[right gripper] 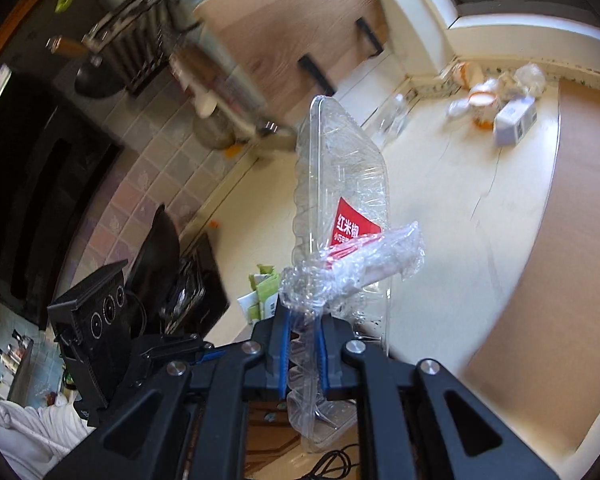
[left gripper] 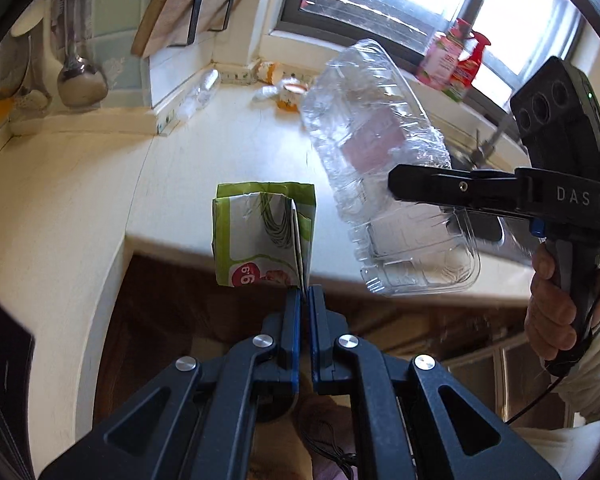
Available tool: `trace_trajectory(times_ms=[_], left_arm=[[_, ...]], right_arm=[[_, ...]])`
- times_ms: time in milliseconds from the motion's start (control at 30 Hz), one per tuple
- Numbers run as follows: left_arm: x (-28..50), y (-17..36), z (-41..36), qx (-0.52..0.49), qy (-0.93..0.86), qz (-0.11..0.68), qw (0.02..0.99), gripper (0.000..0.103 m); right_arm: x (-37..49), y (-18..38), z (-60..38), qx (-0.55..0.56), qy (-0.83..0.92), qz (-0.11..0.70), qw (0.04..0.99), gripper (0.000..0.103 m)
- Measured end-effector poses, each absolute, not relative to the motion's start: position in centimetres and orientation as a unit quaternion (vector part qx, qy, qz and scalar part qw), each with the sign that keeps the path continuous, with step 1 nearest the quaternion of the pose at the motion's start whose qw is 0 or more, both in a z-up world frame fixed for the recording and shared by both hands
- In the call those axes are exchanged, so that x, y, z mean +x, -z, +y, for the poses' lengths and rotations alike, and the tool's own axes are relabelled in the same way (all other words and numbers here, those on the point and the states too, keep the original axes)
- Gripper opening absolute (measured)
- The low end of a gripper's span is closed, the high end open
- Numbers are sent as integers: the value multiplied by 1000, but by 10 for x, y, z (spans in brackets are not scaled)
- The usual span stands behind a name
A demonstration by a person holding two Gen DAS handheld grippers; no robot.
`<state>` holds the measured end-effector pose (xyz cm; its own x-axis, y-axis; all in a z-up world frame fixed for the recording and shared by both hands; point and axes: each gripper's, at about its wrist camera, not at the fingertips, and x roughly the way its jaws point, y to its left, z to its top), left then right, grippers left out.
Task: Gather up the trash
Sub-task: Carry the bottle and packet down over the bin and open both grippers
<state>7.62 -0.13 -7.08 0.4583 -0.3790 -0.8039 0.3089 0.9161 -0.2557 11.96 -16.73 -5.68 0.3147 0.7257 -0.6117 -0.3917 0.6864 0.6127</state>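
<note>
**Both grippers loaded, more trash left by the window**

Nearest to us, our left gripper [left gripper: 305, 294] has its jaws pressed together on the edge of a flattened green carton [left gripper: 262, 236], which stands up from the fingertips over the front edge of the counter [left gripper: 100, 184]. Our right gripper [right gripper: 303, 320] is clamped on a clear plastic tray [right gripper: 340, 184] with a red label and a crumpled strip of cling film [right gripper: 356, 264] bunched just above the pads. From the left view the tray hangs tilted out past the counter edge, close beside the carton but not touching it.

We judge both pieces to be picked up and on their way to a bin, which we cannot see in either view. More trash waits at the back of the counter near the window: an empty clear bottle [right gripper: 392, 120], a small white box [right gripper: 514, 122] and some orange and white wrappers [right gripper: 482, 104].

Our risks from here are mostly about grip. We hold the carton only by a thin folded edge, so a quick swing could let it slide out. The tray is thin and springy, and we pinch it near one end; it could buckle or twist free, and the loose film could peel away and drop. With the two loads so close, the tray could knock the carton as we carry them.
</note>
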Motion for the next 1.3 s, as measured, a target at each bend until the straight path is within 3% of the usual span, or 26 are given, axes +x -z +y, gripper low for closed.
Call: trace_trajectory(times_ms=[200, 467, 833, 967, 1067, 1233, 1300], left_arm=[[15, 118, 24, -38, 218, 523, 823, 2], [-12, 206, 27, -63, 239, 602, 759, 2], [29, 426, -11, -54, 214, 716, 663, 2], [48, 481, -18, -29, 176, 729, 661, 20], [55, 506, -17, -13, 145, 727, 671, 27], [59, 519, 8, -26, 101, 727, 679, 48], [56, 522, 21, -42, 80, 729, 679, 52]], right_arm=[[38, 92, -130, 158, -325, 507, 783, 11], [-8, 196, -123, 153, -263, 620, 724, 11], [12, 420, -151, 196, -178, 739, 619, 12], [28, 485, -149, 188, -166, 758, 603, 12], [36, 526, -144, 178, -159, 772, 589, 12], [54, 556, -133, 165, -152, 790, 570, 13], [58, 559, -129, 167, -153, 796, 562, 13]])
